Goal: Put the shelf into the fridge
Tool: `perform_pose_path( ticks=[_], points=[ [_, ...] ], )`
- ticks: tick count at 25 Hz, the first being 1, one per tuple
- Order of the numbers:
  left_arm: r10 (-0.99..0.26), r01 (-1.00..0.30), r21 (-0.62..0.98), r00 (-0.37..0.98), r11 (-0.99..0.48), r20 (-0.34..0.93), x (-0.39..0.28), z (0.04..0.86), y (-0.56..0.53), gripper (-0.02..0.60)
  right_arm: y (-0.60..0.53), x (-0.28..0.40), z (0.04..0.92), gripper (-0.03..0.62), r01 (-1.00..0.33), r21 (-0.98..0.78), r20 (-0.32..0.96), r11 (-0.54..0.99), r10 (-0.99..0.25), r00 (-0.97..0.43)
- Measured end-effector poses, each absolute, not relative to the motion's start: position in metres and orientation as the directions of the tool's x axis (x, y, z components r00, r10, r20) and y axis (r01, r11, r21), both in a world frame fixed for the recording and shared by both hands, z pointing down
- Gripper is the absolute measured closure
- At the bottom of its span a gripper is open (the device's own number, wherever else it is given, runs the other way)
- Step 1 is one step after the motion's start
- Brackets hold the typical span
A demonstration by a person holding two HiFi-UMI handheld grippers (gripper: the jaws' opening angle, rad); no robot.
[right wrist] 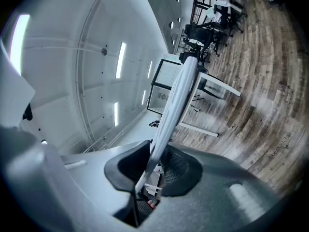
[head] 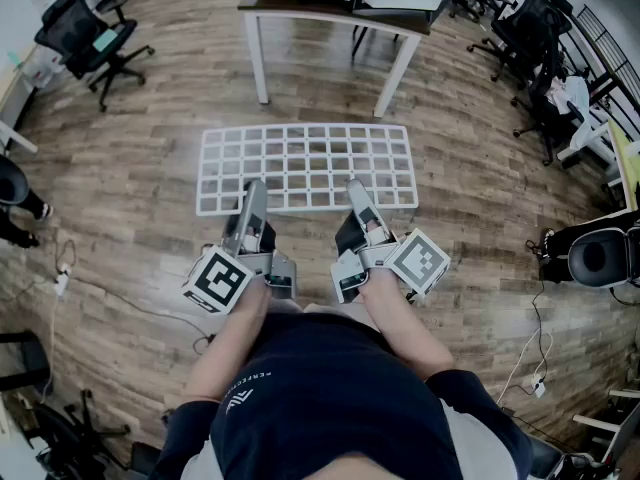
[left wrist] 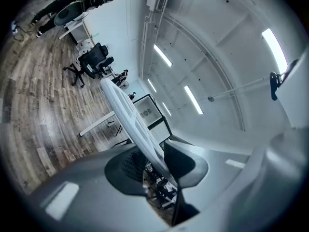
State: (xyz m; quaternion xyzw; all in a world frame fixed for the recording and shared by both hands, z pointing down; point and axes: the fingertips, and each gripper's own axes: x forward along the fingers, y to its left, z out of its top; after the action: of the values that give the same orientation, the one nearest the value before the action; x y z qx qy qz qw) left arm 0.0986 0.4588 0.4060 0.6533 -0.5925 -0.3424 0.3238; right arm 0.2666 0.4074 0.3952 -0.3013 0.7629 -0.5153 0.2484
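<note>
A white wire-grid shelf (head: 308, 166) hangs level over the wood floor in the head view, held out in front of me. My left gripper (head: 254, 194) is shut on its near edge left of the middle. My right gripper (head: 356, 196) is shut on the same edge right of the middle. In the left gripper view the shelf (left wrist: 126, 115) runs edge-on out from between the dark pads (left wrist: 126, 167) of that gripper (left wrist: 152, 161). In the right gripper view the shelf (right wrist: 176, 94) likewise sticks out edge-on from that gripper (right wrist: 154, 166). No fridge is in view.
A white-legged table (head: 262, 60) stands just beyond the shelf. Office chairs stand at the far left (head: 88, 36) and far right (head: 532, 40). Cables and a plug strip (head: 58, 280) lie on the floor at my left, more cables (head: 535, 383) at my right.
</note>
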Motion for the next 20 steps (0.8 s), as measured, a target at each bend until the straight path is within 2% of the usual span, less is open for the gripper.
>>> perform_pose_path(
  ticks=[7, 20],
  points=[
    [-0.996, -0.565, 0.823, 0.092, -0.06, -0.01, 0.102, 0.418, 0.457, 0.465, 0.407, 0.271, 0.408, 0.53, -0.198, -0.948, -0.043, 0.247, -0.72, -0.693],
    [-0.992, -0.554, 0.828, 0.128, -0.085, -0.016, 0.078, 0.43, 0.395, 0.462, 0.356, 0.247, 0.418, 0.528, -0.236, -0.941, -0.027, 0.243, -0.749, -0.662]
  ],
)
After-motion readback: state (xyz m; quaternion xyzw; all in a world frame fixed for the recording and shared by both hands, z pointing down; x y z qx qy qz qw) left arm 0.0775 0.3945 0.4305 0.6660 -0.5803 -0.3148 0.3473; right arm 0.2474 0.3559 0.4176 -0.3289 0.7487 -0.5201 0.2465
